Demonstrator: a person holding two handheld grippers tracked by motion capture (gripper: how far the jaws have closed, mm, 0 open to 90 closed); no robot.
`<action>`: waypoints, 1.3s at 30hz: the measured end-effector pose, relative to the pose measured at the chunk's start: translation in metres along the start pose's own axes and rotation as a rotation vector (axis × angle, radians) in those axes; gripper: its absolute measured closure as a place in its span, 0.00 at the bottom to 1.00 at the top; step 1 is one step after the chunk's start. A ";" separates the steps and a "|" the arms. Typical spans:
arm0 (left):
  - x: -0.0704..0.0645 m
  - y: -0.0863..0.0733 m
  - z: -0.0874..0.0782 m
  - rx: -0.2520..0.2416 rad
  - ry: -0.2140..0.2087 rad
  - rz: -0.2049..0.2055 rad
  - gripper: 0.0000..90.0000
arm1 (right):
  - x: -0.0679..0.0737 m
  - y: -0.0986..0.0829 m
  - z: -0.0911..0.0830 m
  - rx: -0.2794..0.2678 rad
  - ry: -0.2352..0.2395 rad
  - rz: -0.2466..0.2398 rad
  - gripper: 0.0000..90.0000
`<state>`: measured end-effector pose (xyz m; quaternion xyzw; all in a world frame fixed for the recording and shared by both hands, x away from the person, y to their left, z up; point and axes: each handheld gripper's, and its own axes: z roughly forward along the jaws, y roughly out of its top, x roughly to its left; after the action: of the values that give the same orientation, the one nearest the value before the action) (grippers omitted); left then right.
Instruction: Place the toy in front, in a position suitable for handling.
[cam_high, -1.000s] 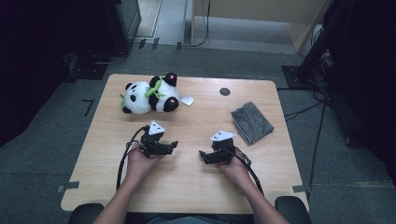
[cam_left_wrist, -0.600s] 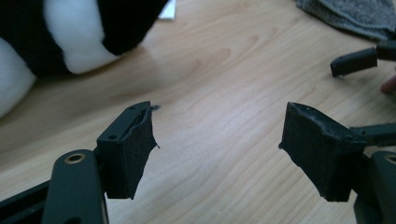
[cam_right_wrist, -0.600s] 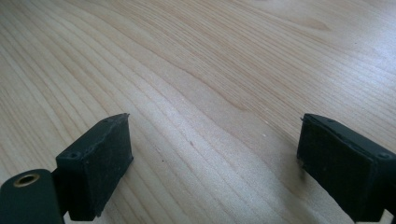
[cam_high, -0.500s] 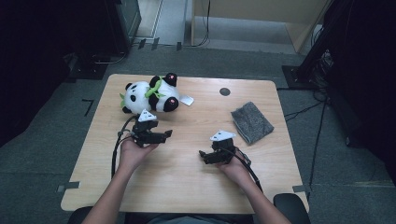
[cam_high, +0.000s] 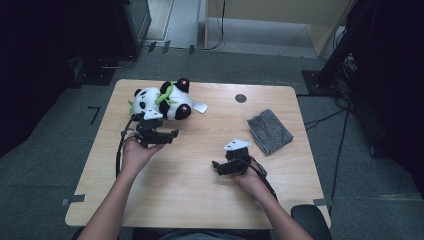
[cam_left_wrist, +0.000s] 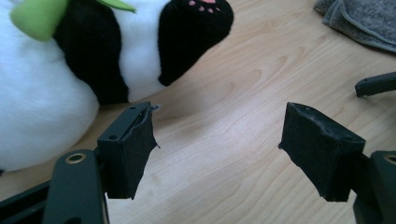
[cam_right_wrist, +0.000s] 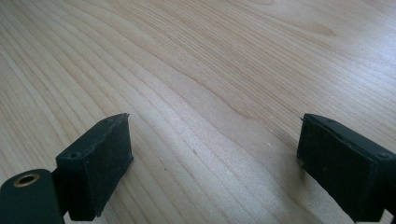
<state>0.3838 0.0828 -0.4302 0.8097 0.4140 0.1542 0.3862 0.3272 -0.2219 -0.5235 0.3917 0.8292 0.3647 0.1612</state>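
Observation:
A black and white plush panda (cam_high: 161, 101) with a green scarf lies on its side at the back left of the wooden table (cam_high: 200, 190). My left gripper (cam_high: 171, 134) hovers just in front of it, open and empty. In the left gripper view the panda (cam_left_wrist: 70, 70) is close at the upper left, its black foot above the left pad (cam_left_wrist: 133, 149), apart from it. My right gripper (cam_high: 216, 165) rests low over the table's middle right, open, with bare wood between its pads (cam_right_wrist: 100, 163).
A folded grey cloth (cam_high: 270, 130) lies at the right of the table, and the grey cloth (cam_left_wrist: 359, 21) appears at the top right of the left gripper view. A white tag (cam_high: 200, 106) lies beside the panda. A dark round hole (cam_high: 241, 98) sits near the far edge.
My left gripper has moved away from me and leftward, up to the panda. The right gripper has stayed in place.

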 end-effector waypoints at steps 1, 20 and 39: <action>0.002 0.002 0.000 -0.002 0.002 -0.004 0.28 | 0.000 0.000 0.000 0.000 0.000 0.001 0.11; 0.044 0.040 -0.001 -0.009 0.074 0.027 0.29 | 0.001 0.000 0.000 0.001 0.002 0.005 0.11; 0.074 0.057 0.032 -0.067 0.082 -0.035 0.29 | 0.001 0.000 0.000 0.001 0.001 0.005 0.11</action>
<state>0.4786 0.1049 -0.4131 0.7820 0.4382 0.1940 0.3984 0.3270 -0.2212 -0.5235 0.3936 0.8285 0.3650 0.1595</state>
